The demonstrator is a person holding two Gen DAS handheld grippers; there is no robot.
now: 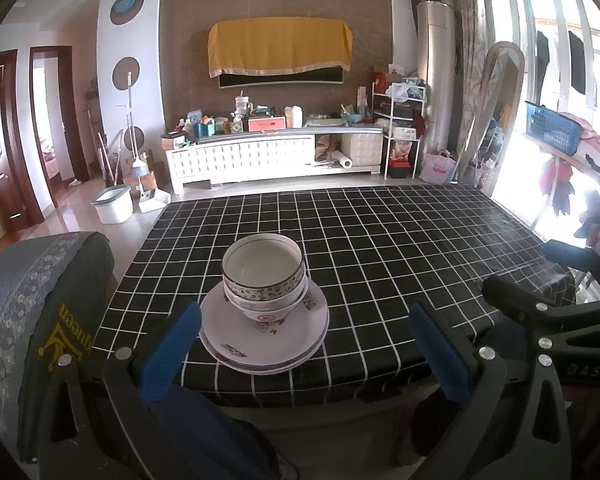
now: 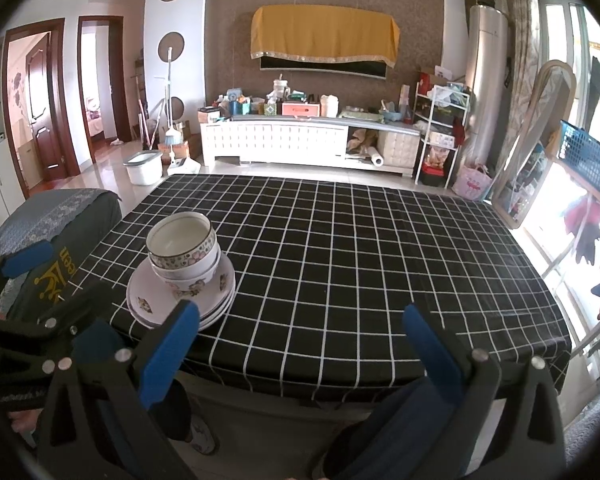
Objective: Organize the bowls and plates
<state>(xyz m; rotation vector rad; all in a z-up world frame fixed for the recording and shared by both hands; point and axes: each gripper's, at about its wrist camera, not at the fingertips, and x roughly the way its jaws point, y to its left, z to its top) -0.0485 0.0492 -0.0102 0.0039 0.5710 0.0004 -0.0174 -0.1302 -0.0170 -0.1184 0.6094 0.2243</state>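
Left wrist view: left hand-held gripper (image 1: 305, 338) held with jaws spread wide, empty, short of the worktop's near edge.
Right wrist view: right hand-held gripper (image 2: 302, 338) likewise wide apart, holding nothing.
Bowls (image 1: 263, 276): nested, sitting on the plates.
Plates (image 1: 260, 340): stacked near the worktop's front-left edge.
Worktop (image 2: 360, 256): black grid-patterned cloth, otherwise bare.

Three bowls (image 1: 263, 280) nested; two plates (image 1: 264, 340) stacked; one table (image 1: 380, 248).

Floral bowls (image 1: 263, 276) nested upright atop stacked plates (image 1: 265, 340).
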